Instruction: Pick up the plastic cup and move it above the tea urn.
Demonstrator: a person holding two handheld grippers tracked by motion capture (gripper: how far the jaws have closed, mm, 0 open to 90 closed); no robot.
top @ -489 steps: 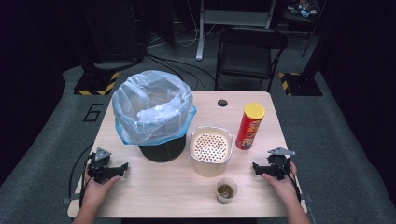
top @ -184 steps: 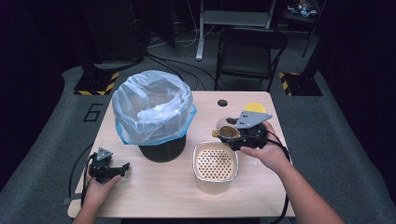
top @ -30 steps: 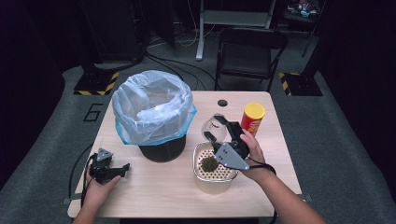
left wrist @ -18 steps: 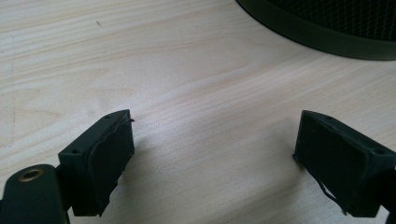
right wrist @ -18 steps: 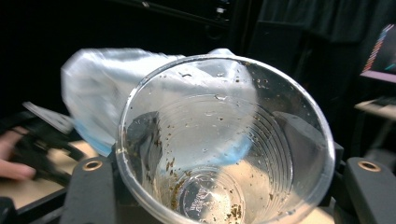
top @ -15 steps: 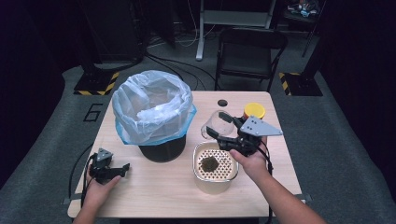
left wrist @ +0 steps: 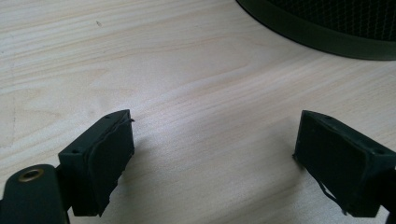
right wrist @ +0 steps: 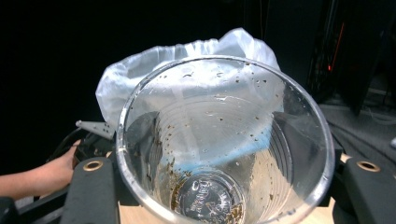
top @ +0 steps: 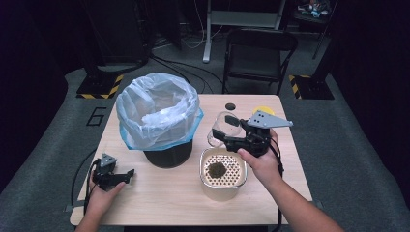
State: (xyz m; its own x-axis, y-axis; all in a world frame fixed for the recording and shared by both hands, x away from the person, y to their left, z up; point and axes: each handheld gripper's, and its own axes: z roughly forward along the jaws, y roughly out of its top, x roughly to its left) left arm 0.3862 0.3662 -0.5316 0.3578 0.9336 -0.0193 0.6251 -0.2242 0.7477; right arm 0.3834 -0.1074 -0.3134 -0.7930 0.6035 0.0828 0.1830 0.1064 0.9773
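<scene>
With the right gripper (top: pixel 227 140) clamped on the emptied plastic cup (top: pixel 221 126) and the left gripper (top: pixel 126 174) apart, excess squeeze could crush the thin wall.

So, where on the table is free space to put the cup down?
Bare wood lies along the near edge, between the left gripper and the strainer tub, and right of the tub. The middle is crowded: bin, tub, right gripper holding the cup, yellow-lidded can.
</scene>
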